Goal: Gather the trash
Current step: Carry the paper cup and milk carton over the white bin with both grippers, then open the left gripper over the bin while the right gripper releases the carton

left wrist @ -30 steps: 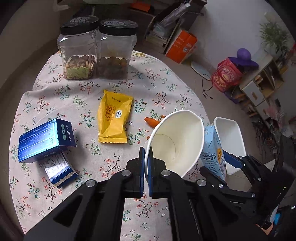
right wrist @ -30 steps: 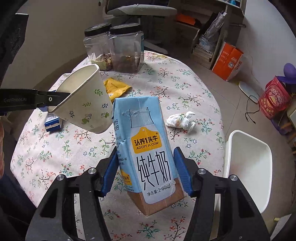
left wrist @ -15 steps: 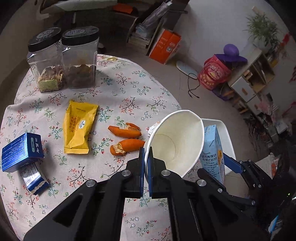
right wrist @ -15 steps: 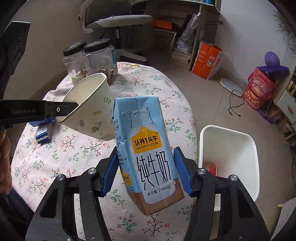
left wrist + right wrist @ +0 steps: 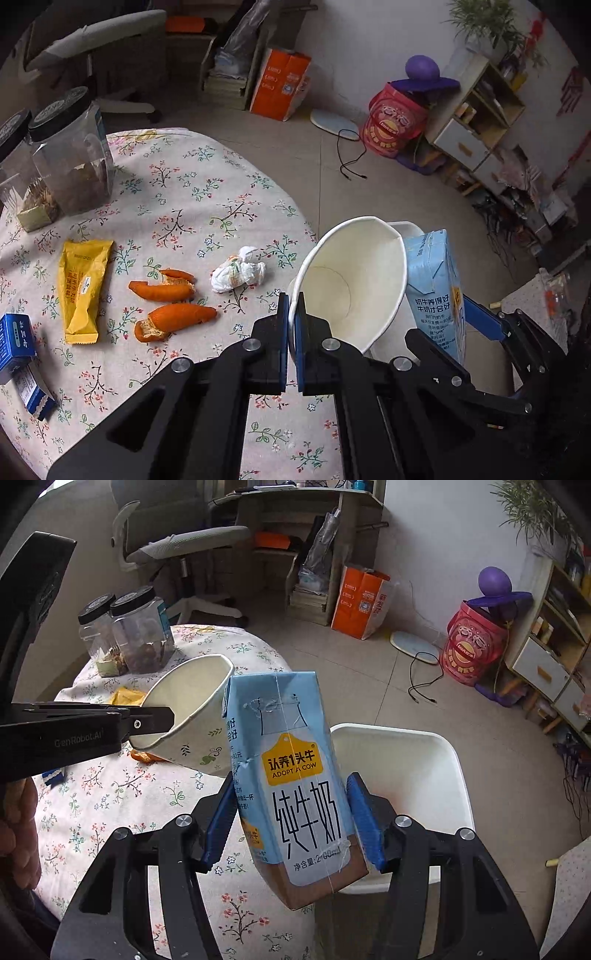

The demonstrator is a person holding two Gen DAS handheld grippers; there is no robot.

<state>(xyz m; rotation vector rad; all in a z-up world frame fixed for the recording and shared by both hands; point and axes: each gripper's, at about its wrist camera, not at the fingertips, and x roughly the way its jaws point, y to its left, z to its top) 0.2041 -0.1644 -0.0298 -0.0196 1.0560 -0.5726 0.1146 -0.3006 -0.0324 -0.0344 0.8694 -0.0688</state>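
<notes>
the left gripper (image 5: 291, 325) has its jaws pinched together on the rim of a paper cup (image 5: 351, 280), tipped on its side so the mouth faces the camera, a hold that suits a thin wall. the right gripper (image 5: 291, 823) is clamped across the sides of a milk carton (image 5: 291, 775), kept roughly upright. both are carried in the air at the counter (image 5: 177, 206) edge, the carton above the white bin (image 5: 417, 760) on the floor, likely for dropping. orange peels (image 5: 166, 302), a crumpled tissue (image 5: 238, 275) and a yellow wrapper (image 5: 83, 288) lie on the counter, not yet collected.
</notes>
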